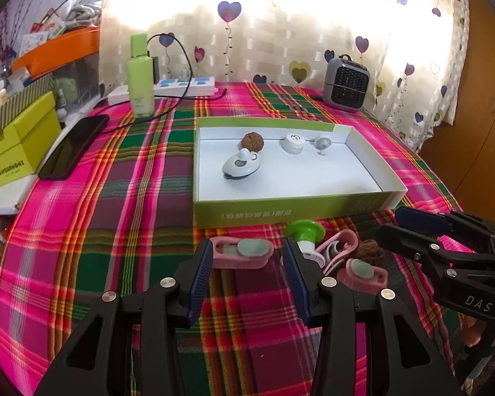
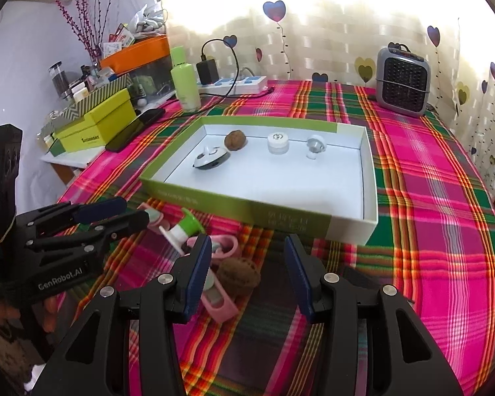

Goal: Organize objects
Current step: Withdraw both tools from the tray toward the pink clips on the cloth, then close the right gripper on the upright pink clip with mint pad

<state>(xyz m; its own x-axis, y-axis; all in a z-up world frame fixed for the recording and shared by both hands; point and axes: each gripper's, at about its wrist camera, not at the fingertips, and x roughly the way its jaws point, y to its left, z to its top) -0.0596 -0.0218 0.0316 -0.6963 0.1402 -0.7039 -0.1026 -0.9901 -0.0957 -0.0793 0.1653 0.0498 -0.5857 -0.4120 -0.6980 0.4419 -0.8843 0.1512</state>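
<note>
Left wrist view shows the left gripper [image 1: 249,257] with fingers apart, empty, above a pink clip [image 1: 242,252] on the plaid cloth [image 1: 115,231]. Right gripper [image 2: 247,264] is also spread and empty over a walnut [image 2: 239,275], just before the green box [image 2: 280,217].

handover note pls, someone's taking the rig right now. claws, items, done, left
Left claw: open, empty, hovering over the cloth beside a pink clip.
Right claw: open, empty, above the loose walnut.
Done: green-sided tray holds a walnut, a white duck-shaped piece, a small white jar and a small grey knob.
Left: in front of the tray, the green-capped piece, the pink clips and that walnut are not yet in.
</note>
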